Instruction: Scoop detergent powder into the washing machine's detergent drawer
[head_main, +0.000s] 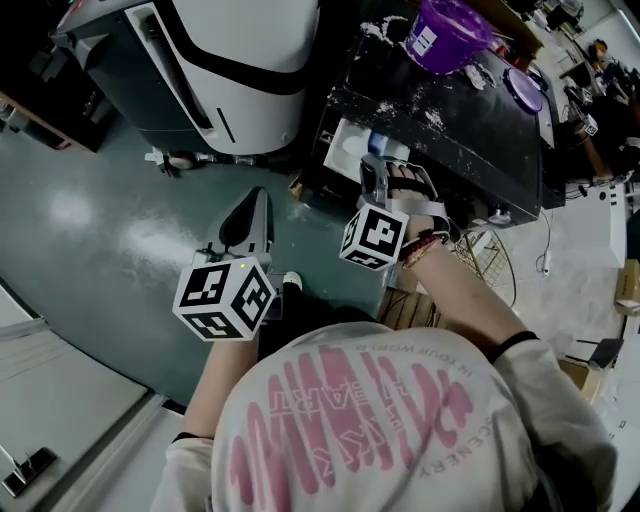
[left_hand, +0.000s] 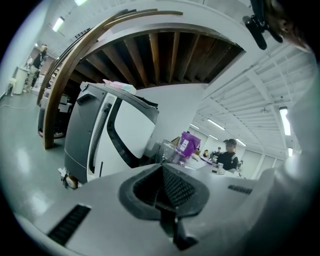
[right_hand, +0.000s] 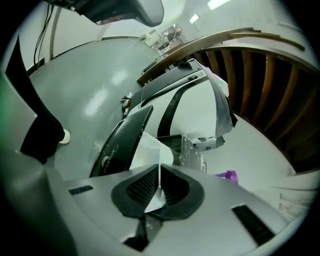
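Note:
The washing machine (head_main: 450, 125) has a black top dusted with white powder. Its detergent drawer (head_main: 347, 148) stands pulled out at the front, white with a blue insert. My right gripper (head_main: 373, 168) is at that drawer. In the right gripper view it (right_hand: 160, 184) is shut on a thin white edge that looks like the drawer's front panel (right_hand: 144, 152). A purple detergent tub (head_main: 447, 30) stands open at the back of the top, with its lid (head_main: 524, 88) lying to the right. My left gripper (head_main: 257, 198) hangs shut and empty over the floor, left of the machine. No scoop shows.
A large white and grey machine (head_main: 225, 55) stands to the left of the washer. The green-grey floor (head_main: 90, 220) lies between. A wire basket (head_main: 487, 258) and cables sit at the right. People are in the background of the left gripper view (left_hand: 229, 155).

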